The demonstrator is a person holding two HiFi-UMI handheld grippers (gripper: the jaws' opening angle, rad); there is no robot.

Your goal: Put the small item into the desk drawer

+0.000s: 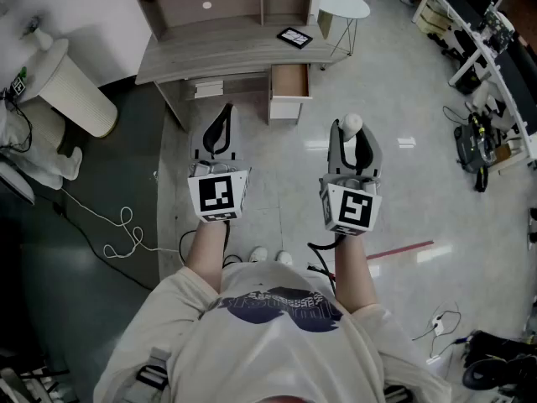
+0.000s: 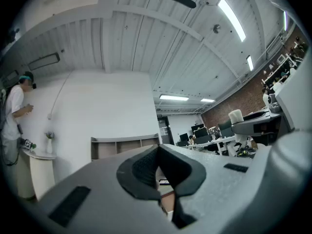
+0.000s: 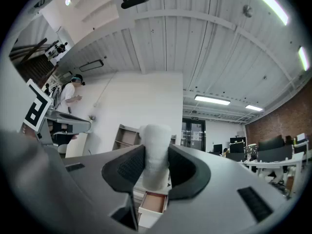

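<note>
Claw at right [image 1: 352, 133] slightly nose-up, around white item [image 3: 155, 140].

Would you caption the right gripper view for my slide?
Right gripper holding a white fuzzy cylinder, open white-fronted desk drawer ahead.

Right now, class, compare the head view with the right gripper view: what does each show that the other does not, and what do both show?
Head view only: the desk top with a flat black item on it, a round white table, and a white cable on the floor. Right gripper view only: ceiling lights and a person standing by the white wall. Both: the right gripper shut on the small white item, with the open desk drawer ahead.
</note>
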